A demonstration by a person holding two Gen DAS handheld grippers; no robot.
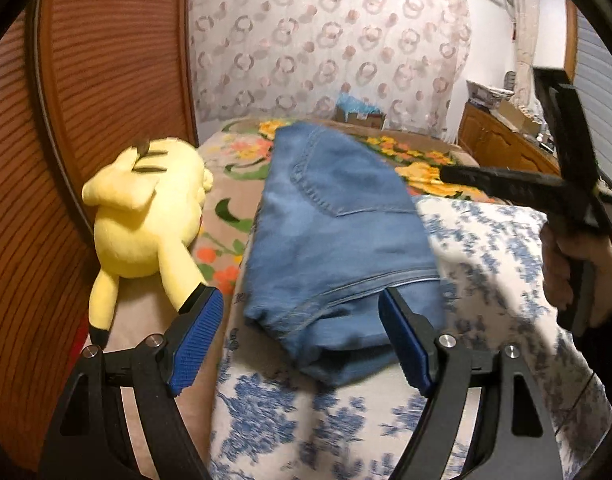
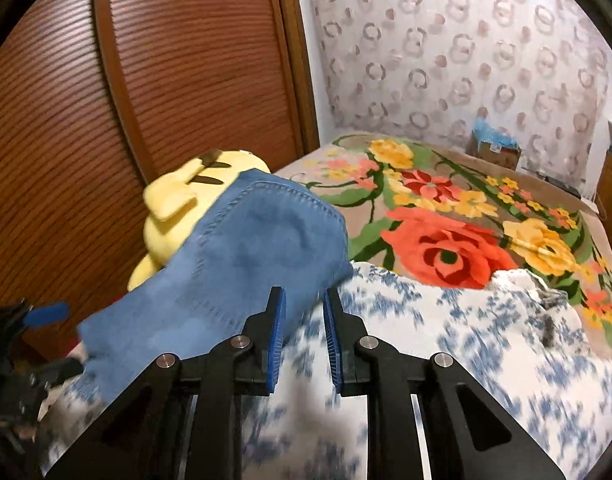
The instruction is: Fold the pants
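Lying folded on the quilt (image 1: 485,240), jeans (image 1: 337,232); left gripper (image 1: 302,332) spread; right gripper (image 2: 304,340) narrowed, empty

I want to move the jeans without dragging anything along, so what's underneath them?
The folded jeans rest mostly on a white cloth with blue flowers; their far end lies over the floral blanket. Whatever sits directly beneath the denim is covered and cannot be seen.

Floral bed (image 2: 445,200) carries a blue-white quilt (image 2: 445,340), folded jeans (image 1: 337,240), yellow plush (image 1: 146,216)
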